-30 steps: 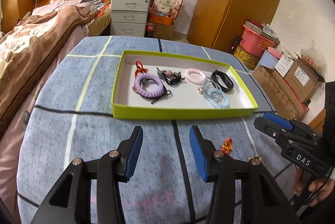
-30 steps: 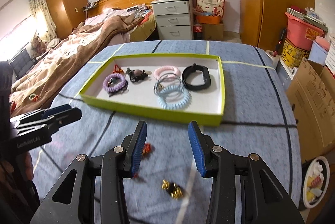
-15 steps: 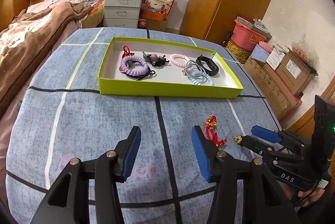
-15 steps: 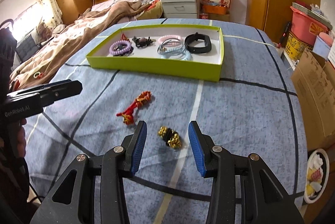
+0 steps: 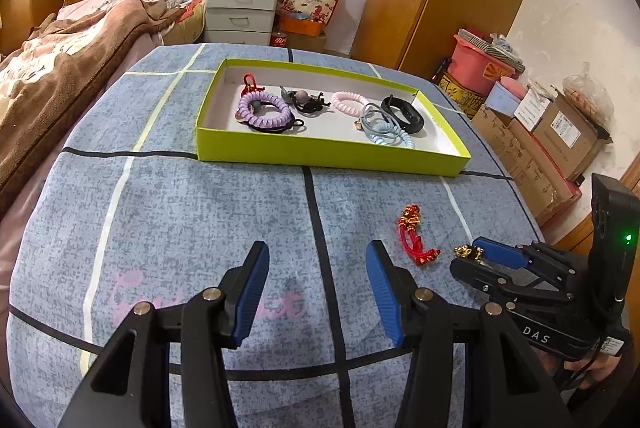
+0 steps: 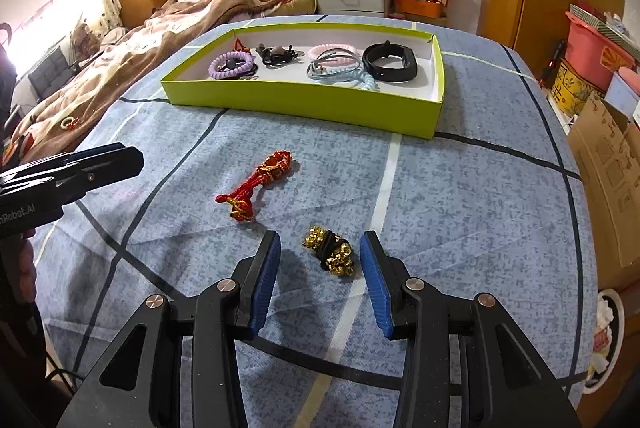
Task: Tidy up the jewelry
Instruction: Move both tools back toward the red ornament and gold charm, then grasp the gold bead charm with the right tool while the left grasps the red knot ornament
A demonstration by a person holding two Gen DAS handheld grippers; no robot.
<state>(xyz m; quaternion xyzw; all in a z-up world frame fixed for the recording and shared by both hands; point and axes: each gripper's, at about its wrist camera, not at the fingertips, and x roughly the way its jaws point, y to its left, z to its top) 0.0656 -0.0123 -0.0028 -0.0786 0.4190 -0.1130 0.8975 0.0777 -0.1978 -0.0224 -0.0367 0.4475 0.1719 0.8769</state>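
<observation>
A black-and-gold bead bracelet [image 6: 330, 255] lies on the blue cloth between the open jaws of my right gripper [image 6: 320, 248], nearer the right finger; it also shows in the left wrist view [image 5: 466, 252]. A red cord bracelet [image 6: 256, 183] lies just left of it, and appears in the left wrist view [image 5: 414, 236]. The lime-green tray [image 6: 304, 99] farther back holds purple, pink, light-blue and black bands. My left gripper [image 5: 318, 260] is open and empty over bare cloth, left of the red bracelet.
The table is covered by a blue cloth with black and white lines [image 5: 200, 211]. A bed [image 5: 60, 67] stands to the left. Cardboard boxes [image 5: 560, 139] and a pink bin stand off the right edge. A wardrobe and drawer unit stand behind.
Both grippers pulled back from the tray toward the near edge. The right gripper came down around the gold bead bracelet, which now sits between its jaws. Both stayed open.
</observation>
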